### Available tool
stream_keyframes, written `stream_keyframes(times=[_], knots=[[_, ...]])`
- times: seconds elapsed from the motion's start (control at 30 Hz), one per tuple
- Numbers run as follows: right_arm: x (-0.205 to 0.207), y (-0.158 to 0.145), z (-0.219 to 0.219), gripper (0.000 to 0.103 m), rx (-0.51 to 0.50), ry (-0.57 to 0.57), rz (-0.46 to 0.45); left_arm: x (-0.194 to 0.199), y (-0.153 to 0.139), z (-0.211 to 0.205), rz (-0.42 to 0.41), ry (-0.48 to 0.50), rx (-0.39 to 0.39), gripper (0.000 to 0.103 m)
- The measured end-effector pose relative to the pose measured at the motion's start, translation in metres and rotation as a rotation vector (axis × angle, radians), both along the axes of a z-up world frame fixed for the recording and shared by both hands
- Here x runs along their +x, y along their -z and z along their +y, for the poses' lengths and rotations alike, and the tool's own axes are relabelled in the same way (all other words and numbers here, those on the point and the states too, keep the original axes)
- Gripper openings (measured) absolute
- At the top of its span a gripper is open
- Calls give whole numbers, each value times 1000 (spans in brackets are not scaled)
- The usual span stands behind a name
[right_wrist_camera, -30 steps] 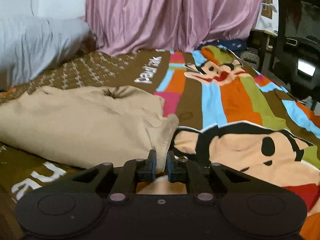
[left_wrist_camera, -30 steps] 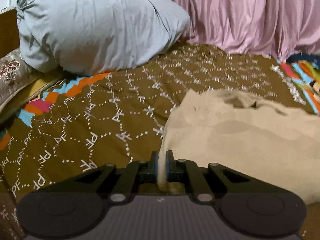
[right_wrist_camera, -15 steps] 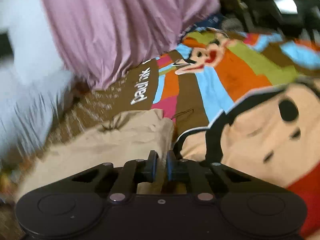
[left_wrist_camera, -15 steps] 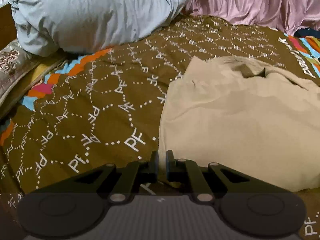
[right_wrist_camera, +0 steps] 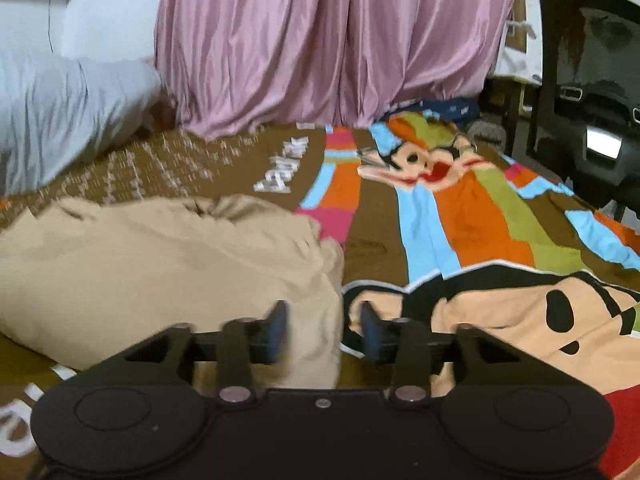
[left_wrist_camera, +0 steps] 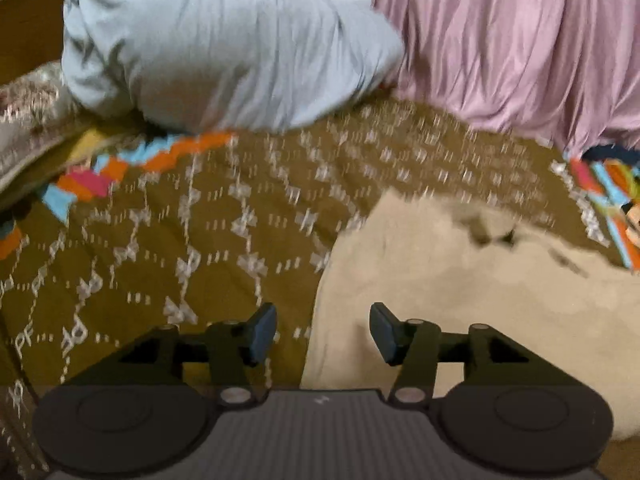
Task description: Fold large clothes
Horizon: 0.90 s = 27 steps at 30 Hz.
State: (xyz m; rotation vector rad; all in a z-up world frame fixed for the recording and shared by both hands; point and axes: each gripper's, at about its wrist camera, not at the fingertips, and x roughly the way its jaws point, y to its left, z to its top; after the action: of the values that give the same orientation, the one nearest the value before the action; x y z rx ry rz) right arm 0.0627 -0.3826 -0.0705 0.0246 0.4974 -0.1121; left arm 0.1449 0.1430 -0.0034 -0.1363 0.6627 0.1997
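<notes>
A beige garment (left_wrist_camera: 460, 280) lies folded in a thick pad on the brown patterned bedspread (left_wrist_camera: 192, 248). My left gripper (left_wrist_camera: 323, 334) is open, and the garment's near left edge lies between and below its fingers. In the right wrist view the same garment (right_wrist_camera: 160, 264) fills the left half. My right gripper (right_wrist_camera: 324, 330) is open over the garment's near right corner, with nothing held.
A pale blue pillow (left_wrist_camera: 224, 44) lies at the head of the bed, with a pink curtain (left_wrist_camera: 520, 40) behind. The bedspread's cartoon print (right_wrist_camera: 500, 280) spreads to the right. A black office chair (right_wrist_camera: 592, 92) stands past the bed's right side.
Both grippers were shut on the garment's near edge and have now opened and let it go. The garment has dropped onto the bed.
</notes>
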Motion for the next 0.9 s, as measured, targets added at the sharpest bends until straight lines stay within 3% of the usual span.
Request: stream_keyframes(times=[0.07, 0.13, 0.2, 0.3, 0.37, 0.53, 0.63, 0.73, 0.9], knots=[[-4, -8, 8, 58, -9, 6, -38, 0, -5, -11, -65, 33, 18, 61], [-2, -20, 19, 67, -8, -6, -71, 4, -8, -27, -105, 88, 25, 70], [8, -29, 37, 87, -10, -27, -95, 13, -9, -47, -139, 174, -20, 78], [40, -35, 73, 88, 22, -118, -88, 29, -10, -81, -192, 304, -59, 93], [66, -38, 99, 91, -5, -176, -66, 44, -6, -101, -210, 318, -39, 94], [130, -34, 139, 99, -117, -216, -56, 95, 29, -125, -52, 310, 52, 92], [163, -6, 145, 94, -155, -201, 78, 106, 49, -123, 11, 341, 55, 93], [167, 23, 141, 98, -130, -179, 127, 112, 63, -121, 72, 337, 20, 97], [173, 41, 149, 102, -165, -156, 125, 116, 73, -130, 78, 326, 87, 101]])
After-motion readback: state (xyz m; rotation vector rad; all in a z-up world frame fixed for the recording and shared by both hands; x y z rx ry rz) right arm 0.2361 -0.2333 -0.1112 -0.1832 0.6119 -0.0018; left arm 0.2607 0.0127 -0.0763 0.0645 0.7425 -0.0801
